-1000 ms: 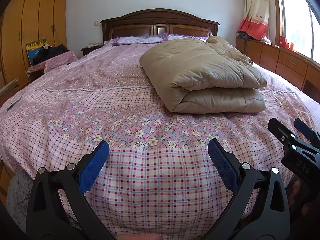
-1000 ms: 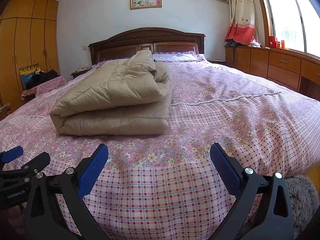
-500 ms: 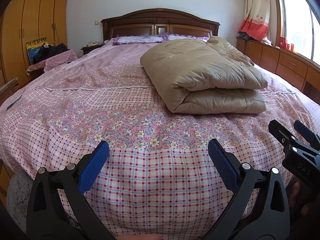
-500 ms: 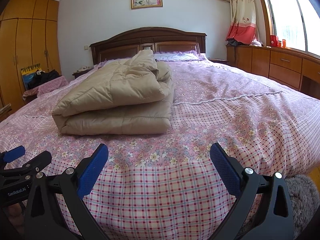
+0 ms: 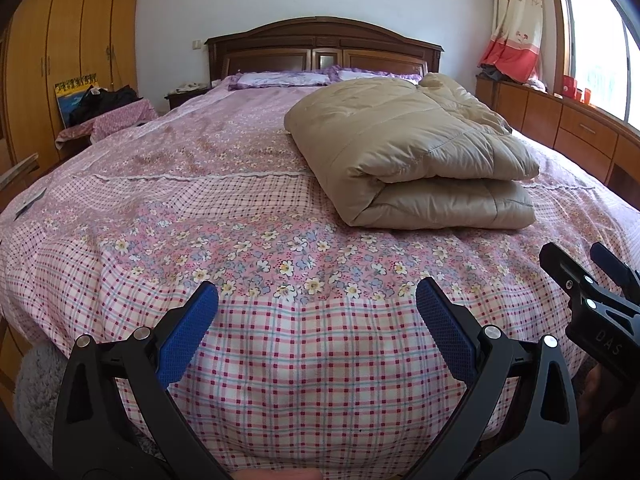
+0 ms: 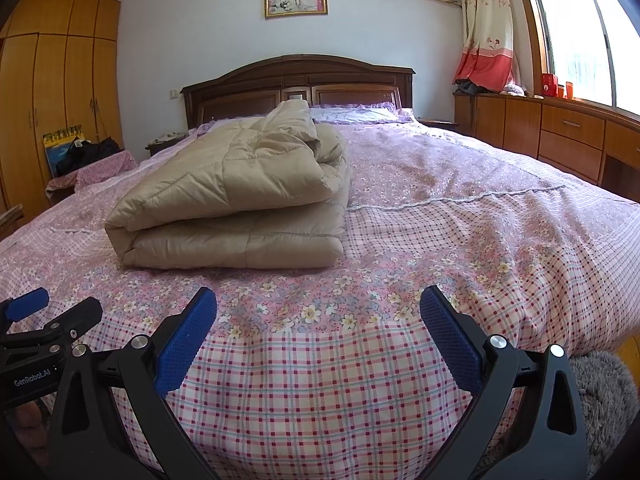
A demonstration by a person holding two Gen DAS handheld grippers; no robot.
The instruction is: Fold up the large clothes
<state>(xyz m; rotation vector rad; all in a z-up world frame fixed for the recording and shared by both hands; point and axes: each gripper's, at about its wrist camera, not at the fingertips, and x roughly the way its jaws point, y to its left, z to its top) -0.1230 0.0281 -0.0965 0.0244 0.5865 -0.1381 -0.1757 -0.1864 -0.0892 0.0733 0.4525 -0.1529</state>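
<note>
A beige padded garment lies folded in a thick stack on the pink floral bedspread; it also shows in the right wrist view. My left gripper is open and empty over the foot of the bed, short of the stack. My right gripper is open and empty, also at the foot of the bed, with the stack ahead to its left. Each gripper shows at the edge of the other's view, the right one and the left one.
A dark wooden headboard and pillows are at the far end. Wooden wardrobes stand at the left, a low cabinet under the window at the right. A grey fluffy rug lies by the bed's foot.
Both views have shifted only slightly; the grippers stay open and the folded garment has not moved.
</note>
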